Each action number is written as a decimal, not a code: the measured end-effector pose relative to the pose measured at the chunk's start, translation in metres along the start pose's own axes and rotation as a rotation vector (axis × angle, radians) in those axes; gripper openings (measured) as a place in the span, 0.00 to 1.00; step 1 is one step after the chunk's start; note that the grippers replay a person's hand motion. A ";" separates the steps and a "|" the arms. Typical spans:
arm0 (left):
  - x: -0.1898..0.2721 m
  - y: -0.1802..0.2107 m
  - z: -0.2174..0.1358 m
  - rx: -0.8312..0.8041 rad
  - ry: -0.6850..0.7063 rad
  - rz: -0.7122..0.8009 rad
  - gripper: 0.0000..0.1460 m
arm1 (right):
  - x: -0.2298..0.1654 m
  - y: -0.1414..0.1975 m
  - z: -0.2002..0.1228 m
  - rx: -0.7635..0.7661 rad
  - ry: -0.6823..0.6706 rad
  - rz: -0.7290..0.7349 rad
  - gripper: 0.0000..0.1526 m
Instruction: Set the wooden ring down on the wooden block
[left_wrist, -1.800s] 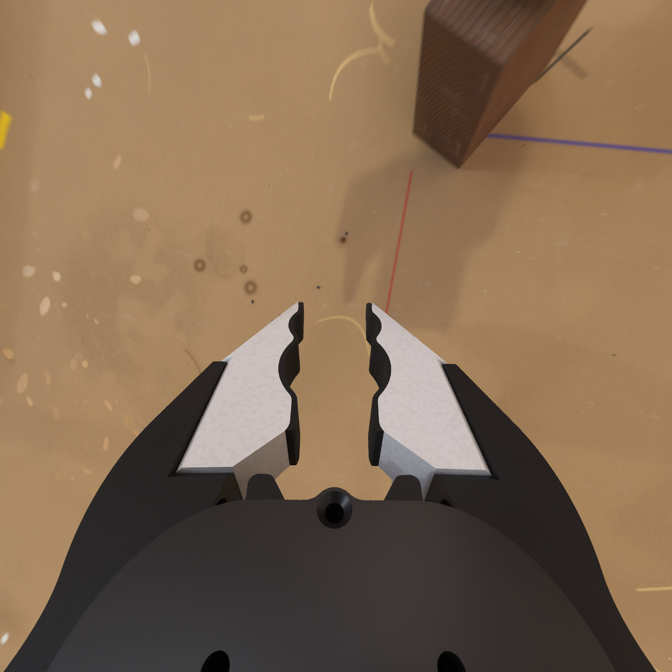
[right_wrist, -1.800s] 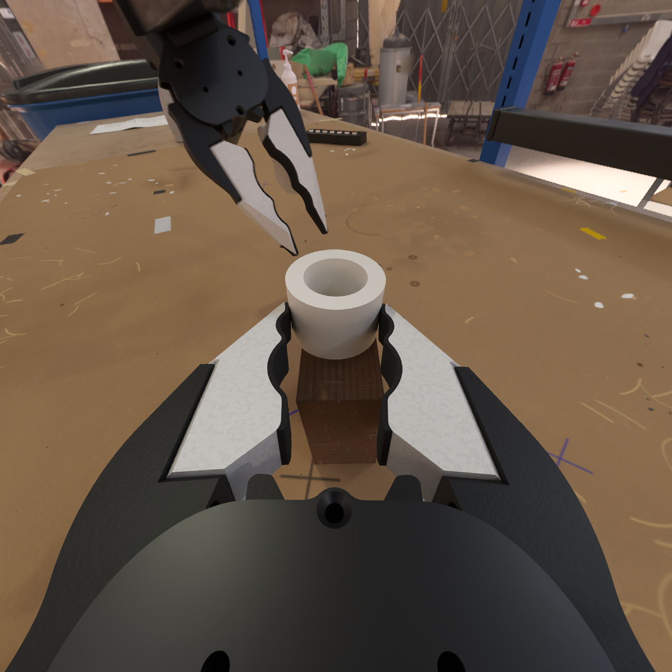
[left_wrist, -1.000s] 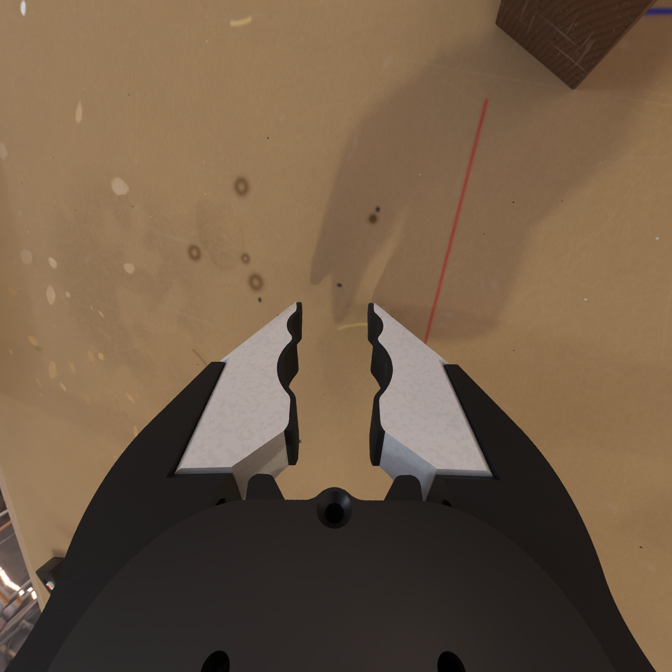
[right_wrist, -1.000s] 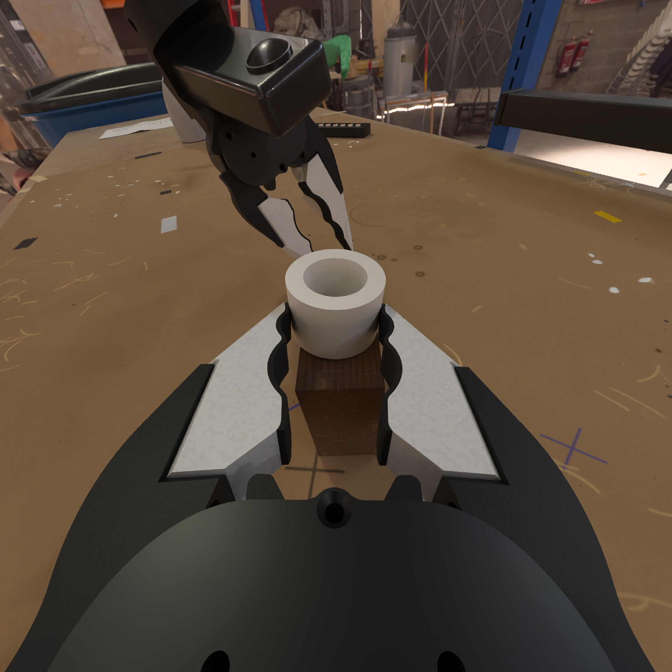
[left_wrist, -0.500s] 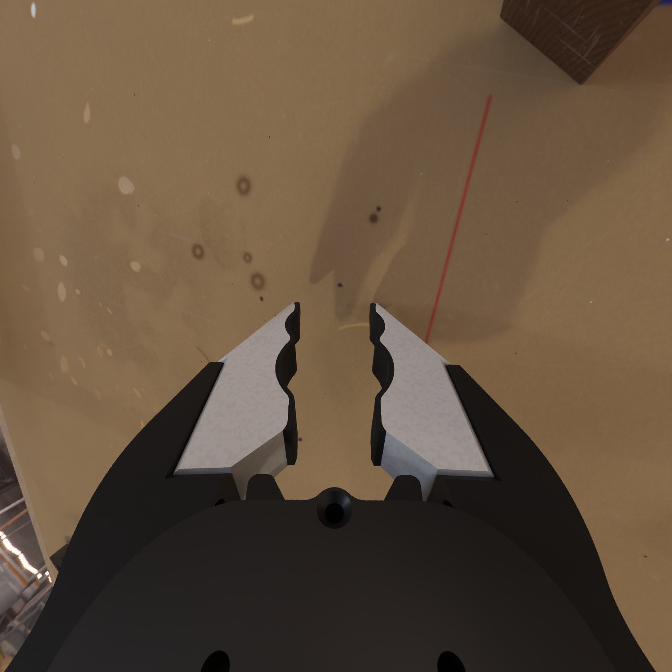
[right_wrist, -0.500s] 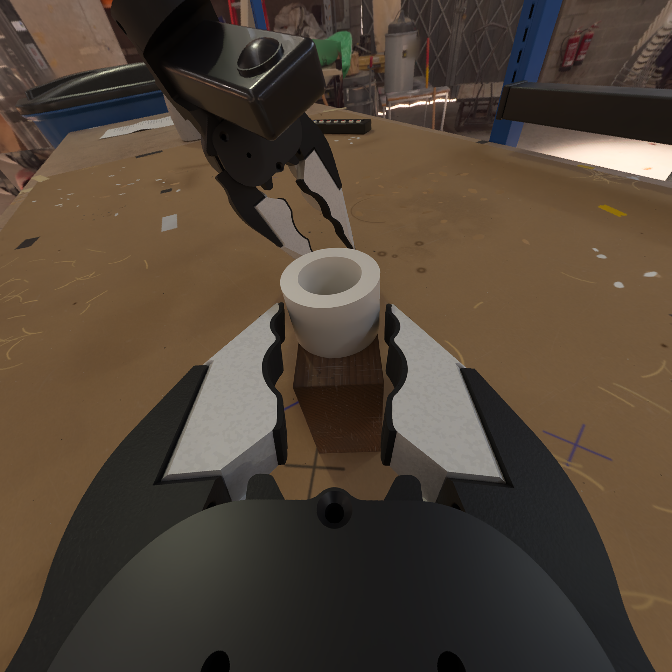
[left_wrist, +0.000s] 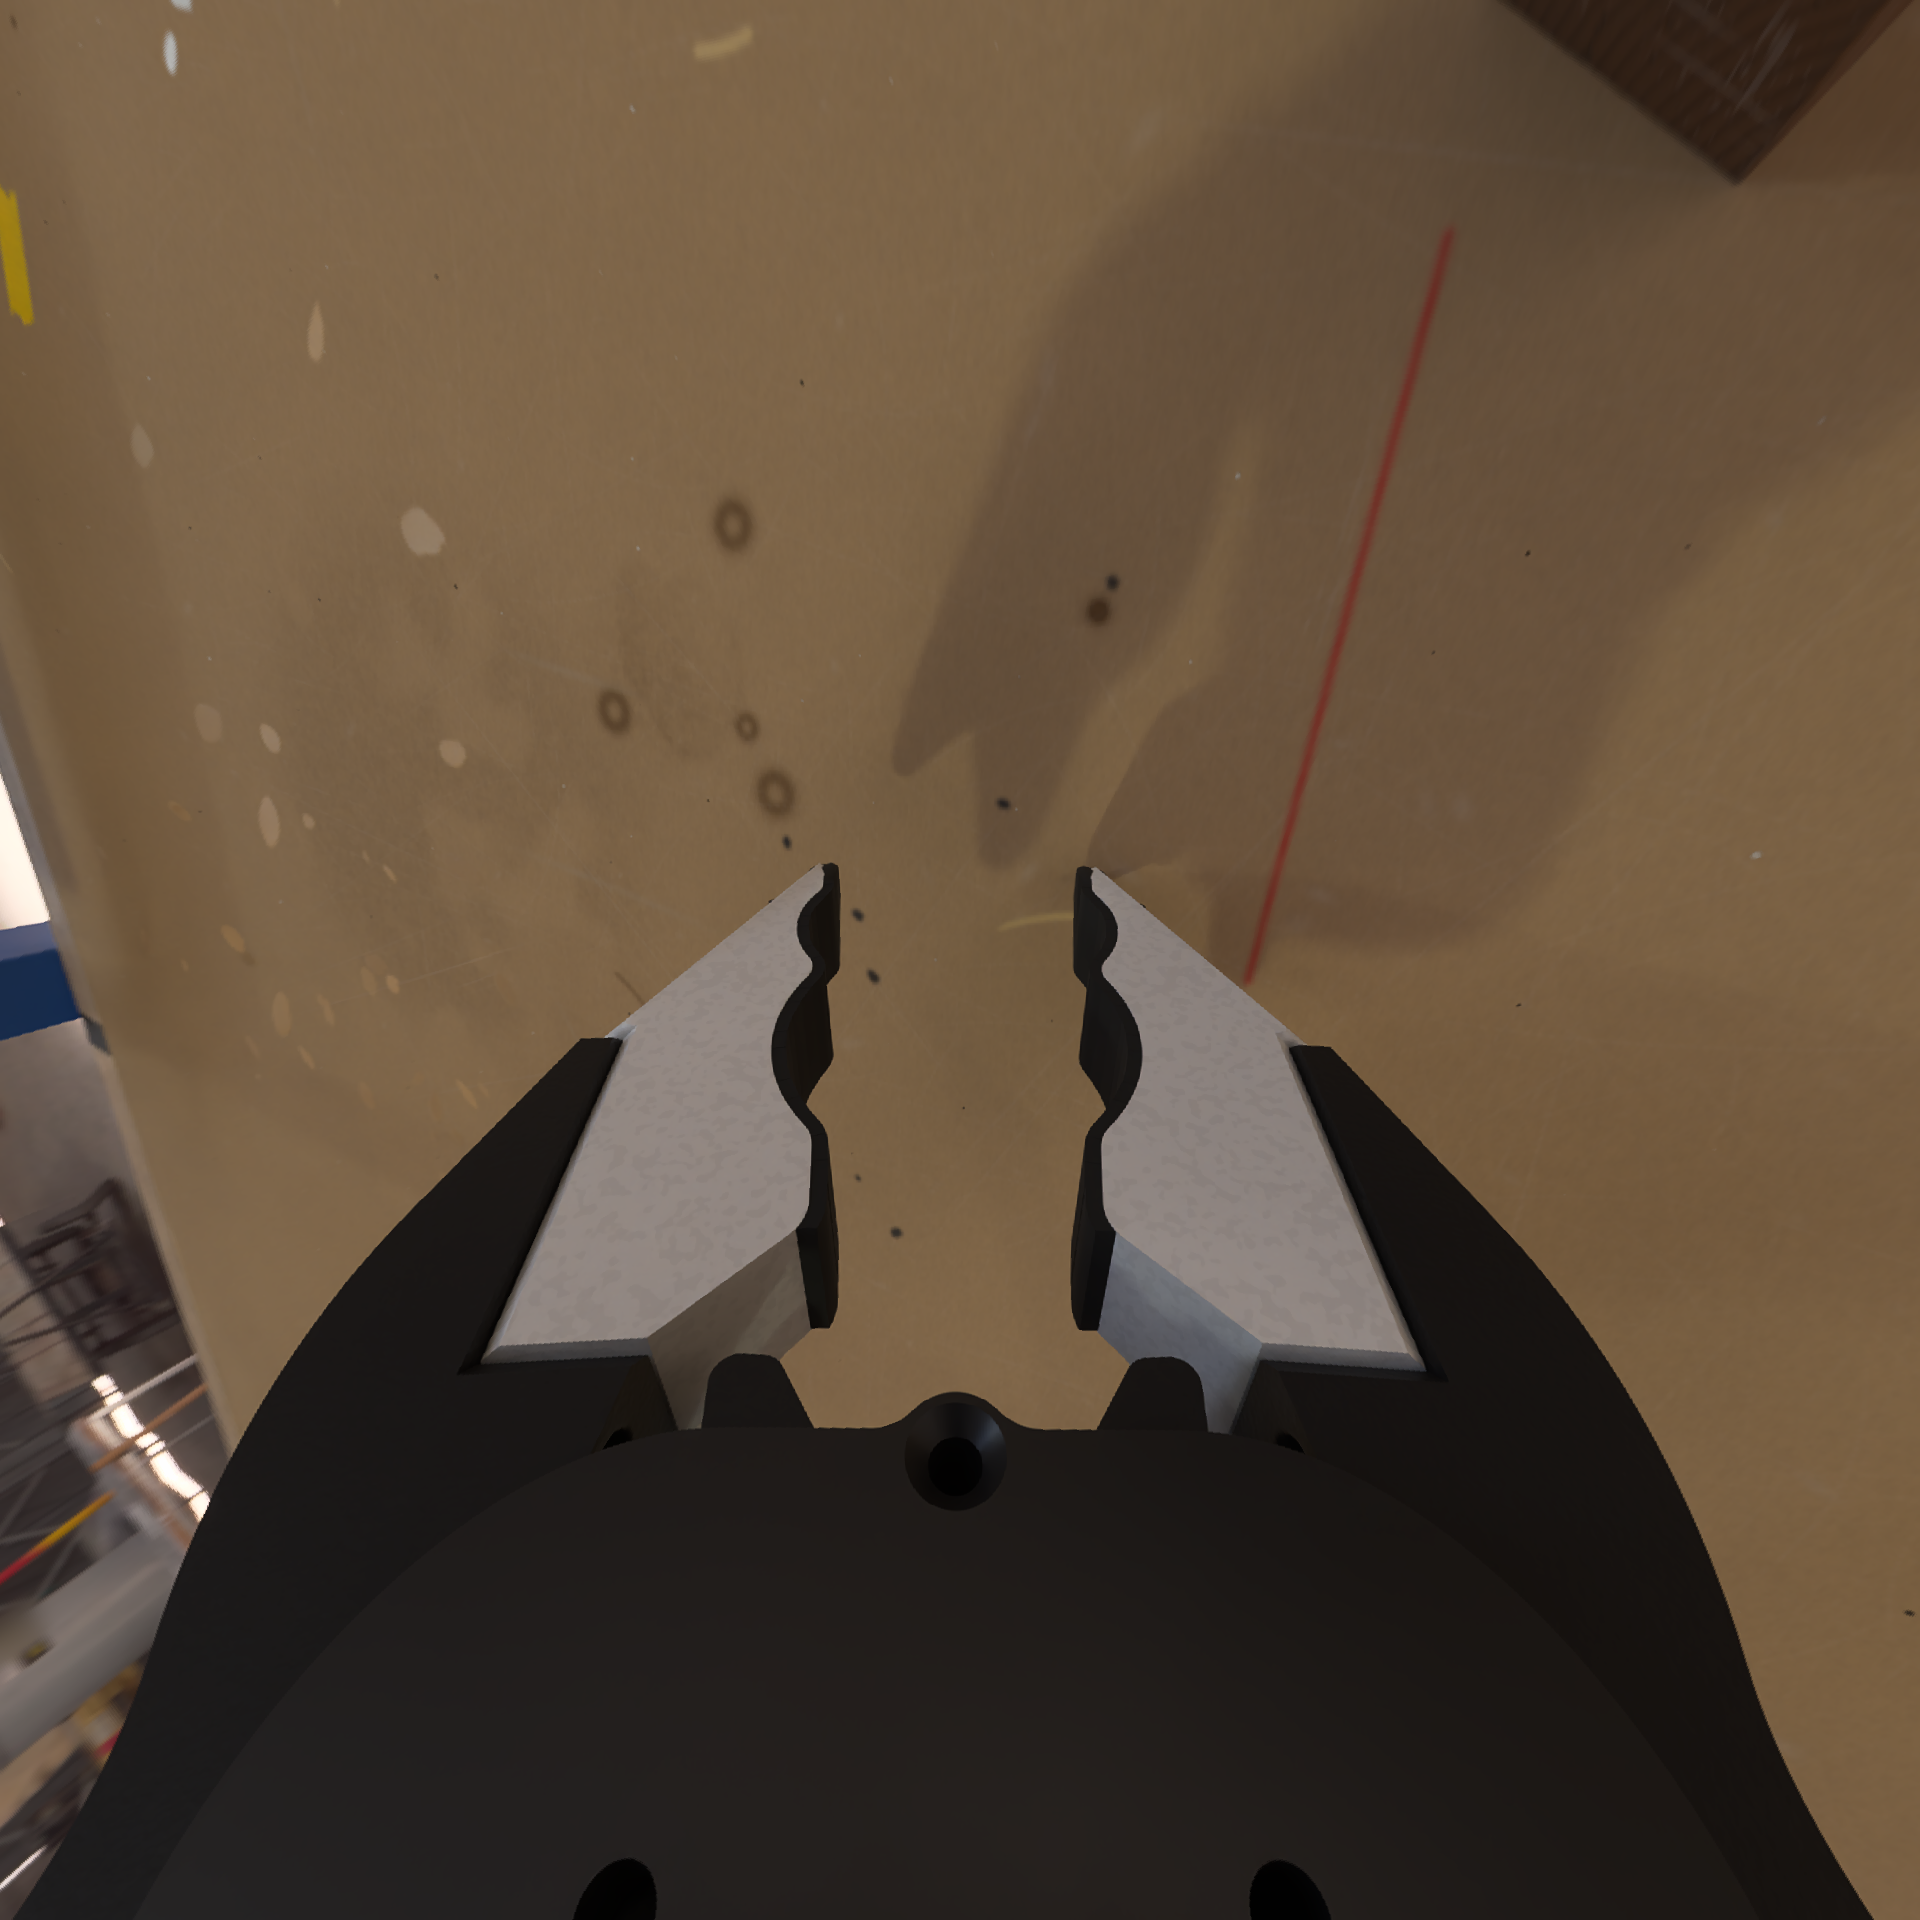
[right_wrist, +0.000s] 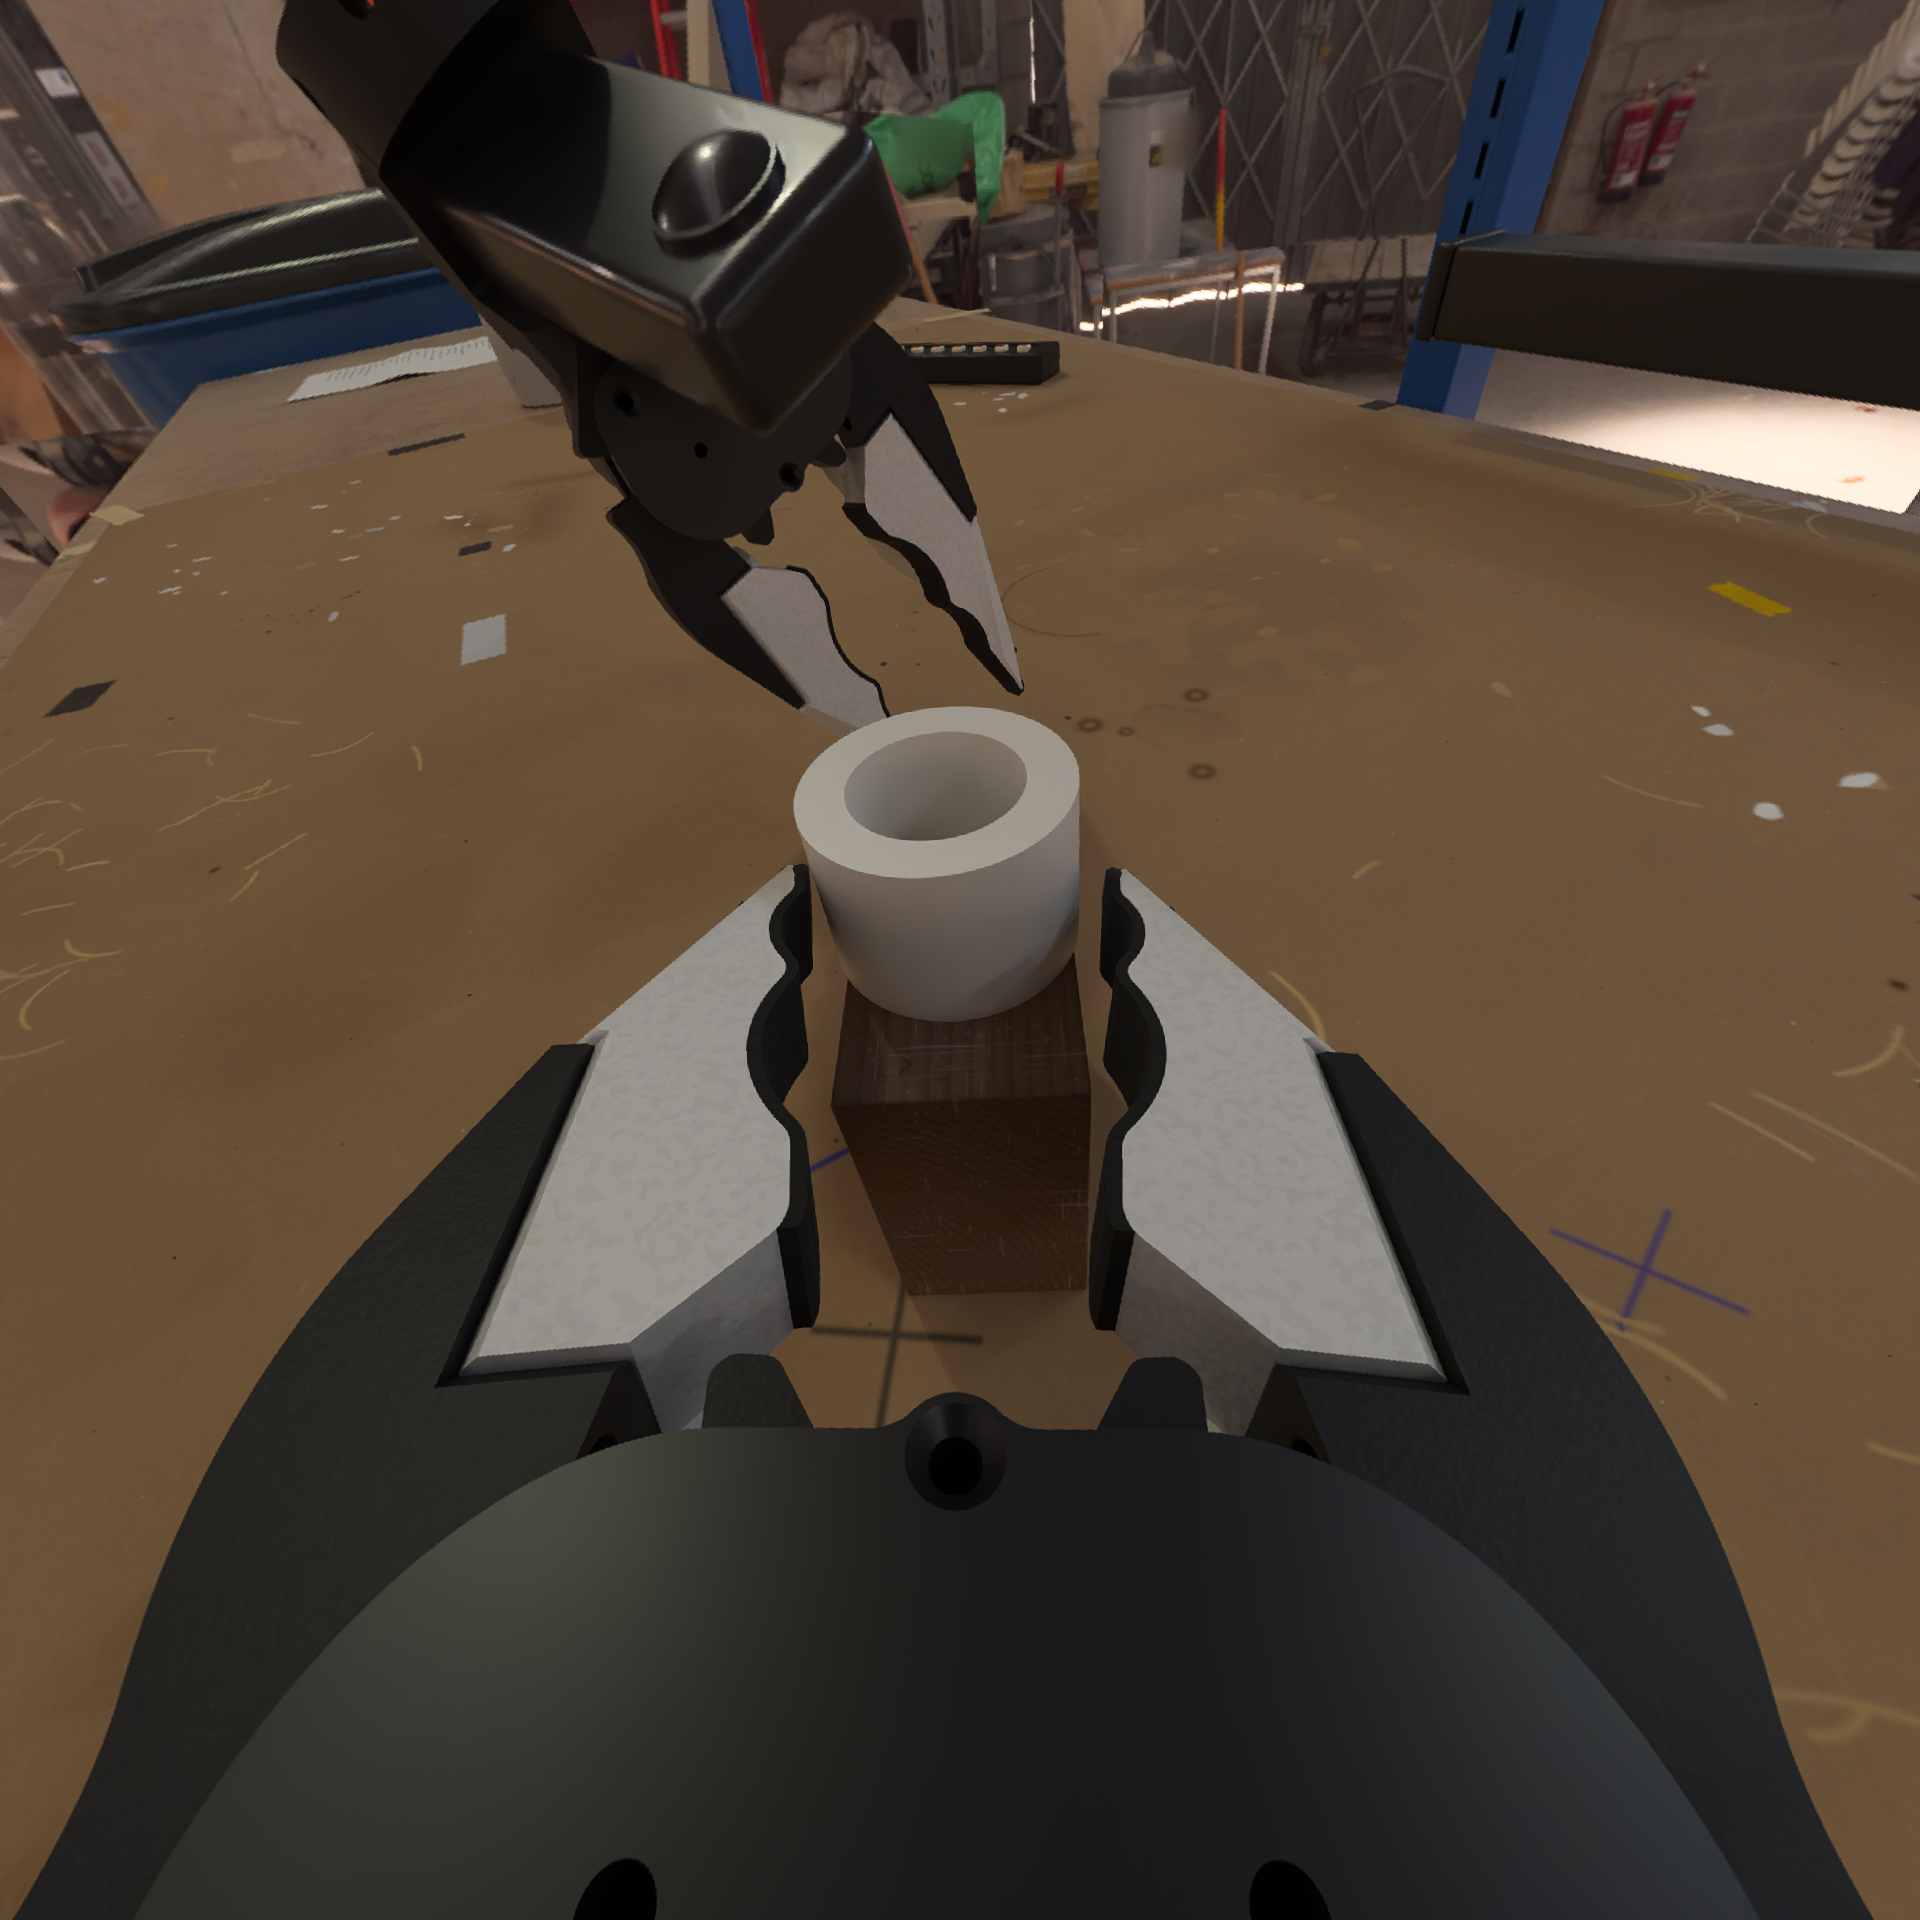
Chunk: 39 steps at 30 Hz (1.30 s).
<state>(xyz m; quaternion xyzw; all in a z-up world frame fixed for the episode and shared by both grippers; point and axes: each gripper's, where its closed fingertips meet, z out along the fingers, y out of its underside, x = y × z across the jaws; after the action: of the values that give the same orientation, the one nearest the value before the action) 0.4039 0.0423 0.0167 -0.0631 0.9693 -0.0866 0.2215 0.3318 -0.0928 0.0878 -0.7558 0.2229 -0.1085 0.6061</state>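
2 grippers are in my feeds. From the right wrist view, my right gripper (right_wrist: 954, 883) sits low in the frame with its jaws parted around the wooden ring (right_wrist: 940, 857), a pale, thick-walled cylinder with a round bore. I see a thin gap between the ring's wall and the dark pad on each side, wider on the right, so the gripper has hold of nothing. The ring stands upright on top of the wooden block (right_wrist: 961, 1153), a dark brown block standing on end at centre frame, and the ring's lower edge overhangs the block's top slightly on the left. The block rests on the brown table (right_wrist: 1455, 987), which is scattered with shavings, paint flecks and pen marks, including a dark cross just below the block.

In the upper middle of that view, the left gripper (right_wrist: 951, 701) hangs behind the ring, angled down, fingers spread and empty; 1 fingertip seems to dip behind the ring's far rim, though I can't tell whether they touch.

In the left wrist view, the left gripper (left_wrist: 956, 883) looks down at bare tabletop (left_wrist: 520, 312), jaws partly open with nothing between them. A corner of the block (left_wrist: 1725, 73) shows at the upper right of the frame, and a thin red line (left_wrist: 1351, 613) runs down from near it.
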 end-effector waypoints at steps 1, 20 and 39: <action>0.000 0.001 0.001 -0.018 -0.008 0.014 0.31 | 0.000 0.000 0.000 -0.001 -0.001 0.001 0.37; 0.004 -0.002 0.001 -0.016 0.063 0.004 0.32 | -0.004 0.005 0.004 -0.040 -0.025 -0.003 0.36; 0.015 -0.006 0.003 -0.050 0.177 0.141 0.23 | -0.004 0.005 0.004 -0.036 -0.034 -0.002 0.36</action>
<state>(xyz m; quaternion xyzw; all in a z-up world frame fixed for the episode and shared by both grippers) 0.3922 0.0333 0.0094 0.0078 0.9889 -0.0517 0.1390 0.3287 -0.0882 0.0826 -0.7687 0.2137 -0.0925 0.5958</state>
